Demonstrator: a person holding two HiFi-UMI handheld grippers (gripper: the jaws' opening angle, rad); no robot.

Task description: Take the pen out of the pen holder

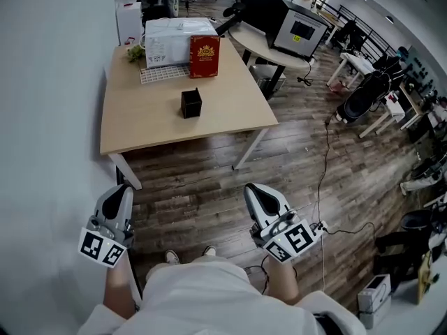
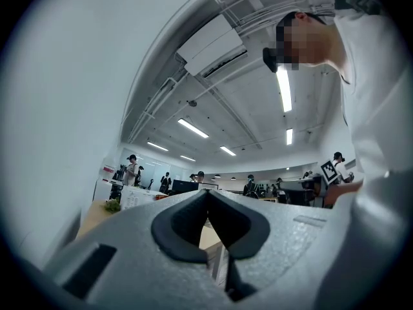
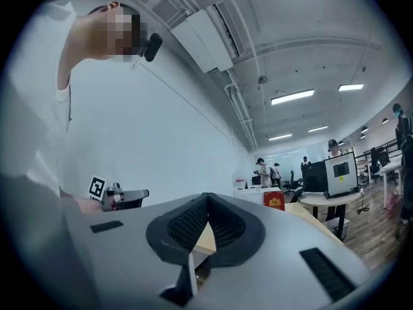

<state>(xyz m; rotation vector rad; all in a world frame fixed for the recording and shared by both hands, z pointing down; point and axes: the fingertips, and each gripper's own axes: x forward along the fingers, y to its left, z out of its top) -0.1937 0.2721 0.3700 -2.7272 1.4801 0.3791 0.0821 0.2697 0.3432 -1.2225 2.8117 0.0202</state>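
You have not started: your left gripper (image 1: 120, 192) and right gripper (image 1: 257, 192) are closed, empty, well apart from the table (image 1: 140, 128). The pen holder (image 1: 191, 103) stands there; I cannot see the pen. I think you must step closer, then open one gripper.

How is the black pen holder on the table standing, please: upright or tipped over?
Upright: the pen holder sits on its base on the table, top facing up. Whether a pen is inside cannot be told.
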